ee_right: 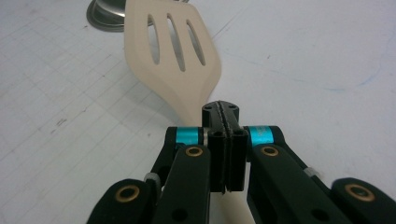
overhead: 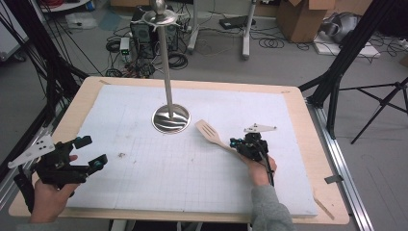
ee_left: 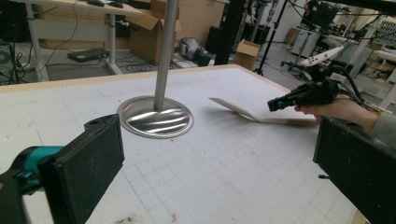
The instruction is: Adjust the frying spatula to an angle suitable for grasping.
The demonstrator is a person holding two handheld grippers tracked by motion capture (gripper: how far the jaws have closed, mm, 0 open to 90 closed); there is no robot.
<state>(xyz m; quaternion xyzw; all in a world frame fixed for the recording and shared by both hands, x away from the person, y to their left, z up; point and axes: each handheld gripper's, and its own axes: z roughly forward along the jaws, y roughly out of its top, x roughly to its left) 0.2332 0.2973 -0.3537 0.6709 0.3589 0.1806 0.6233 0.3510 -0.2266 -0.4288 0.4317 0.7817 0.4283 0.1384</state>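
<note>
Slotted spatula held in my right jaws beside the steel stand

The white gridded mat (overhead: 159, 178) covered the wooden table (overhead: 315, 144); on it stood the steel stand (overhead: 171, 118), its pole upright. My left gripper (overhead: 89, 154) hung with jaws wide apart and nothing between them, while my right gripper (overhead: 238, 143) pinched tight on the handle of the wooden spatula (overhead: 210, 131), its blade near the stand's base
</note>
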